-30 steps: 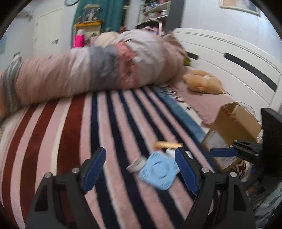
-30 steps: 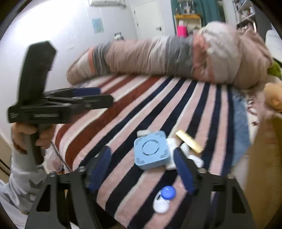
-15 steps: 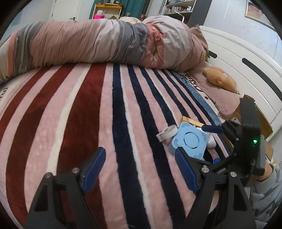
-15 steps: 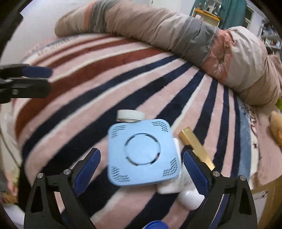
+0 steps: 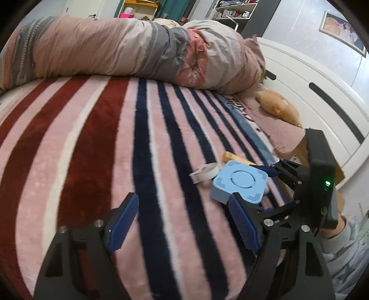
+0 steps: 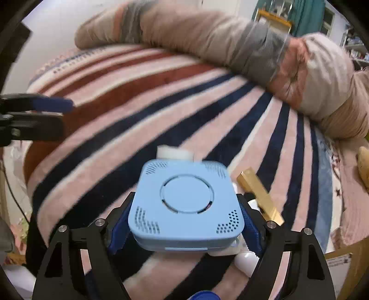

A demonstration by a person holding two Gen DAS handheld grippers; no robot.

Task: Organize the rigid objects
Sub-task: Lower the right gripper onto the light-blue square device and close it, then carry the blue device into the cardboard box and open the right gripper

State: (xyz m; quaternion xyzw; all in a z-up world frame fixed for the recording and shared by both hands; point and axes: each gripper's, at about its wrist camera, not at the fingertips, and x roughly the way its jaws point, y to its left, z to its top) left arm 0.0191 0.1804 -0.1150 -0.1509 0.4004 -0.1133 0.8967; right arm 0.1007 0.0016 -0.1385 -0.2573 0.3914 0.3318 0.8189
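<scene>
Right gripper (image 6: 184, 221) is clamping the blue square box (image 6: 186, 205) on the striped blanket (image 6: 138, 120); left gripper (image 5: 182, 221) is hanging wide open, holding nothing.

You see a soft striped blanket (image 5: 96, 147) in pink, dark red and navy spread over the bed. A long rolled-up quilt (image 5: 129, 46) in pink, beige and grey lies across its far side. Near the white wooden headboard (image 5: 306, 92) a tan stuffed toy (image 5: 276, 107) rests on a dusty pink sheet (image 5: 274, 129). Behind the quilt you can spot a teal curtain (image 6: 306, 11), a yellow shelf (image 5: 138, 4) and a framed picture (image 5: 341, 25) on the grey wall.
</scene>
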